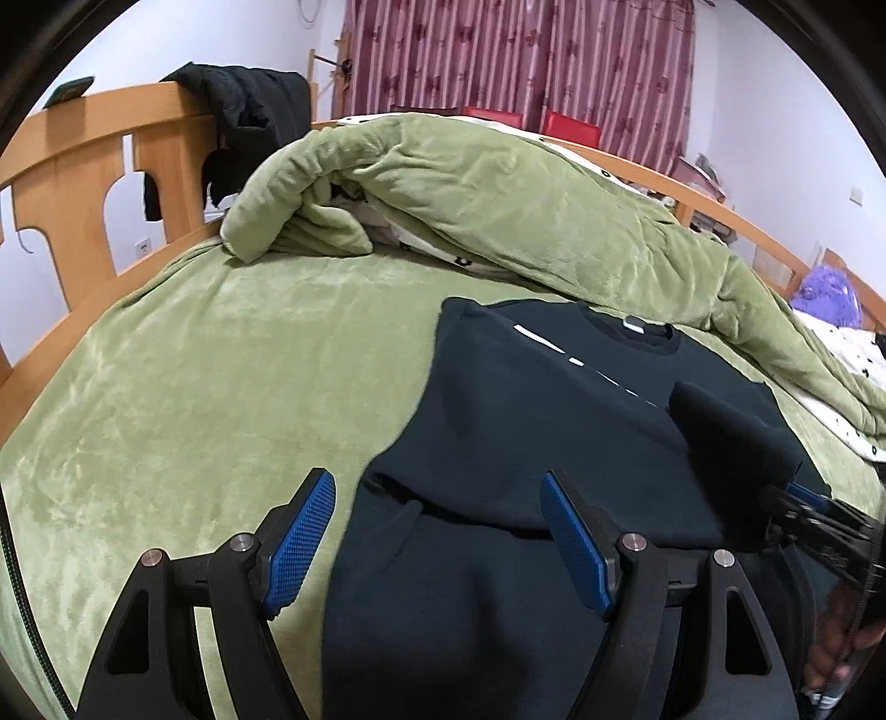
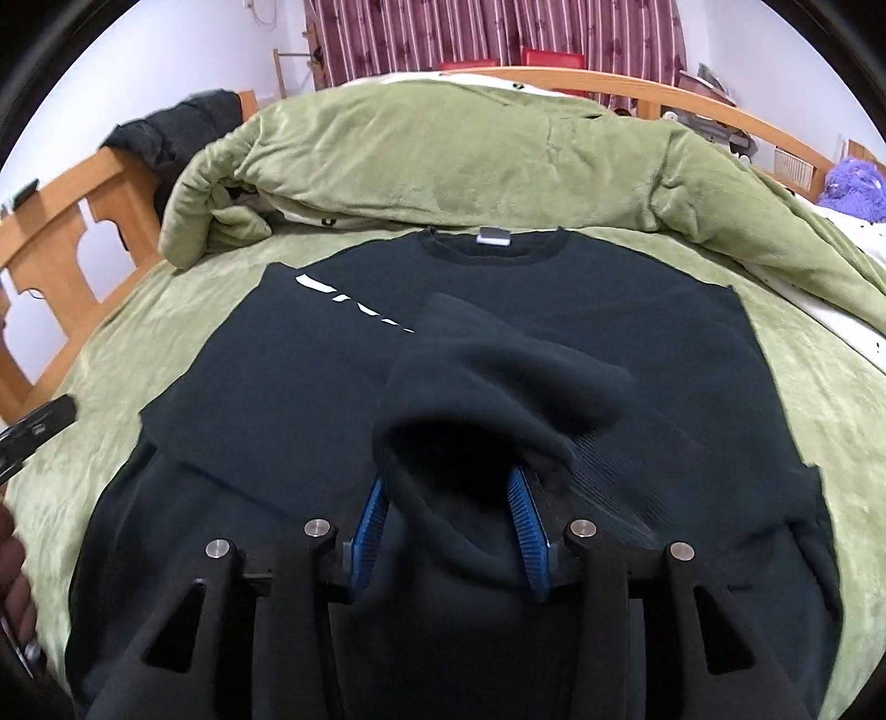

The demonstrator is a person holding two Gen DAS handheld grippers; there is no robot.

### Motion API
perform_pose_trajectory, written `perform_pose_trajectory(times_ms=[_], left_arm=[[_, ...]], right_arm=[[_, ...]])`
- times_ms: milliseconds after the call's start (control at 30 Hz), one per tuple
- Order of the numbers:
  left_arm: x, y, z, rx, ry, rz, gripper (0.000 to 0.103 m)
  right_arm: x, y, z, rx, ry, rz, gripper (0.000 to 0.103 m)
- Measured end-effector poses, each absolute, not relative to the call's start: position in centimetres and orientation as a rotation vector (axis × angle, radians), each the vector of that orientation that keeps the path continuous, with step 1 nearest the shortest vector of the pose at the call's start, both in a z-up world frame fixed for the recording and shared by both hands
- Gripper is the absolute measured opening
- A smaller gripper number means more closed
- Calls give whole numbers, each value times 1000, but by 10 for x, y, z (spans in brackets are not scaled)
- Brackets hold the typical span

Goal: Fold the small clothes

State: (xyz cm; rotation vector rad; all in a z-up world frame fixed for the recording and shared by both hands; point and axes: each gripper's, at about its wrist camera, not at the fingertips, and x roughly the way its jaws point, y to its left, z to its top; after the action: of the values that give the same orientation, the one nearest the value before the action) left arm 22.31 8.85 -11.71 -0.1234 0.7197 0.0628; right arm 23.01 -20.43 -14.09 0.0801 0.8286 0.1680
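My right gripper [image 2: 451, 518] pinches the dark sweatshirt's [image 2: 332, 365] soft, limp sleeve cuff [image 2: 498, 399]; my left gripper [image 1: 437, 537] hangs spread, empty; thick fleece likely droops, so grip hems.

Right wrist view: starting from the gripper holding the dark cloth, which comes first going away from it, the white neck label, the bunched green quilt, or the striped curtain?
1. White neck label, on the sweatshirt collar, straight ahead.
2. Green quilt, heaped behind the collar.
3. Striped curtain, on the far wall.

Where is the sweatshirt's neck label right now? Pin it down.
In the right wrist view the label sits top centre, inside the collar of the sweatshirt, just below the bunched green blanket.
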Motion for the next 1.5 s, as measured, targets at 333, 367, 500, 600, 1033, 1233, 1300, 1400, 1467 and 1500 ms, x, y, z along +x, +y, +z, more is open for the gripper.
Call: perform_pose_trajectory(times_ms=[333, 367, 500, 600, 1033, 1233, 1300, 1400, 1467, 1500], left_arm=[[217, 47, -109, -67, 717, 30, 75], [216, 42, -108, -59, 713, 26, 75], [213, 19, -105, -15, 706, 7, 75], [211, 7, -103, -1, 708, -5, 75], [202, -32, -103, 11, 711, -52, 75], [198, -49, -99, 58, 704, -82, 75], [196, -55, -98, 61, 705, -108, 75], [193, -64, -101, 55, 716, -152, 75], [192, -68, -105, 52, 721, -169, 75], [191, -71, -108, 54, 726, -170, 75]], right_arm=[[189, -294, -127, 231, 799, 44, 53], [188, -298, -126, 247, 799, 42, 53], [186, -307, -119, 262, 807, 49, 54], [181, -306, -116, 232, 801, 35, 58], [158, -308, -111, 24, 759, -41, 58], [158, -330, -108, 84, 774, -66, 58], [156, -338, -108, 94, 766, -76, 58], [154, -342, -109, 79, 758, -80, 58], [152, -345, -109, 78, 752, -82, 58], [151, -347, -108, 80, 747, -82, 58]])
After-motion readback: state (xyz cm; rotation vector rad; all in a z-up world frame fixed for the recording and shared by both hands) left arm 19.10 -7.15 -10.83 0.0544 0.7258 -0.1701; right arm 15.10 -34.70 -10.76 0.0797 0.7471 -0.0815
